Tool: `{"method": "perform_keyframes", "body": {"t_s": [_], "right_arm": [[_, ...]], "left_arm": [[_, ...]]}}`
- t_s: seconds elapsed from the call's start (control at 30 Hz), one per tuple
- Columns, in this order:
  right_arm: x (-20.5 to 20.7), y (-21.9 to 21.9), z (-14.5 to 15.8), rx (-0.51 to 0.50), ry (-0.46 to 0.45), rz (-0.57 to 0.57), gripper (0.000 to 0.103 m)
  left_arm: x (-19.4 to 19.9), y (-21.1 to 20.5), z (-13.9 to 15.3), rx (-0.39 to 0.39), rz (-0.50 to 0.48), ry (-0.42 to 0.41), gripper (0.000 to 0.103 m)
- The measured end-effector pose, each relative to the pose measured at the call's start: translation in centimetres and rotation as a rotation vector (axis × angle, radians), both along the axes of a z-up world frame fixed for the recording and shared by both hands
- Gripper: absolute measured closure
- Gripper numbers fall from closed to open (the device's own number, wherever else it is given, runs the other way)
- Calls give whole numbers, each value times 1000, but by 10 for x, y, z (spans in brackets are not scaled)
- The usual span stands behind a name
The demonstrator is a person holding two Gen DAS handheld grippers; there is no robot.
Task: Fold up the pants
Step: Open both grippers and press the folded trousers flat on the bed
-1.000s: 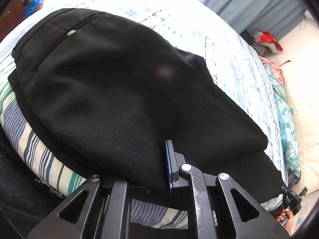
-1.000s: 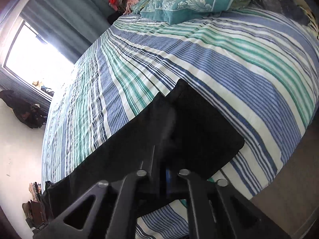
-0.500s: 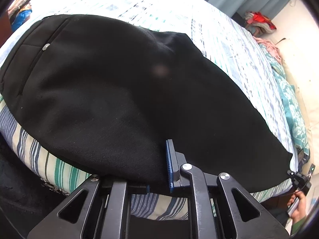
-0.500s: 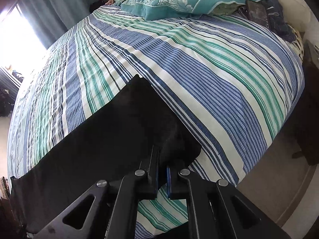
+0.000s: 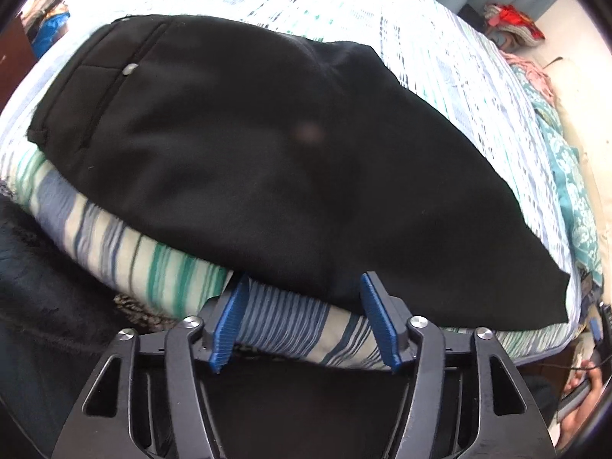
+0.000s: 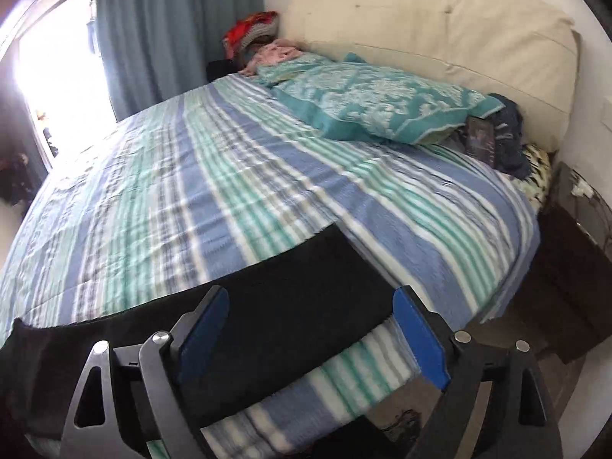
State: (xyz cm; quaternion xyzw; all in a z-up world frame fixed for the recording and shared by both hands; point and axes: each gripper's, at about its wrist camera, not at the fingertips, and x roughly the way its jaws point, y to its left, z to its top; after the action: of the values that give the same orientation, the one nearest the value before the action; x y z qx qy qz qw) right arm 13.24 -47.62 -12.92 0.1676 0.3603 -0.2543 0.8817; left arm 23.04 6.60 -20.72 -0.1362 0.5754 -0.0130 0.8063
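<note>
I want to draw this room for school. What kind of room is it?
It looks like a bedroom. There is a big bed with a striped cover, a teal patterned pillow against a cream padded headboard, and black pants laid out on the bed.

Black pants (image 5: 267, 160), flat along the striped bed's near edge
</note>
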Motion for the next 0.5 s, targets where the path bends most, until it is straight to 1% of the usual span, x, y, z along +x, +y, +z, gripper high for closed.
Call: {"method": "perform_keyframes", "body": {"t_s": [0.07, 0.13, 0.17, 0.23, 0.3, 0.33, 0.37, 0.4, 0.43, 0.47, 0.5], "right_arm": [[15, 44, -3, 19, -35, 114, 10], [32, 88, -17, 52, -47, 235, 8], [40, 108, -27, 64, -37, 286, 8], [56, 141, -47, 76, -14, 358, 8], [66, 166, -66, 47, -9, 409, 8], [69, 177, -74, 16, 0, 426, 8], [74, 184, -83, -7, 18, 445, 8], [79, 189, -93, -9, 51, 470, 8], [83, 191, -105, 3, 92, 487, 6], [84, 191, -115, 14, 128, 491, 0], [83, 190, -121, 0, 125, 493, 0]], "left_arm": [[-17, 1, 16, 69, -19, -59, 37], [-26, 3, 34, 119, -37, -147, 35], [-25, 4, 42, 137, -44, -200, 26], [-10, 2, 53, 167, -55, -280, 14], [16, 1, 57, 179, -67, -347, 14], [30, 0, 52, 196, -72, -367, 12], [45, 1, 46, 221, -81, -368, 11], [56, 3, 38, 248, -78, -363, 11], [71, 4, 28, 268, -68, -348, 11], [77, 13, 18, 277, -56, -326, 11], [86, 13, 9, 276, -40, -300, 11]]}}
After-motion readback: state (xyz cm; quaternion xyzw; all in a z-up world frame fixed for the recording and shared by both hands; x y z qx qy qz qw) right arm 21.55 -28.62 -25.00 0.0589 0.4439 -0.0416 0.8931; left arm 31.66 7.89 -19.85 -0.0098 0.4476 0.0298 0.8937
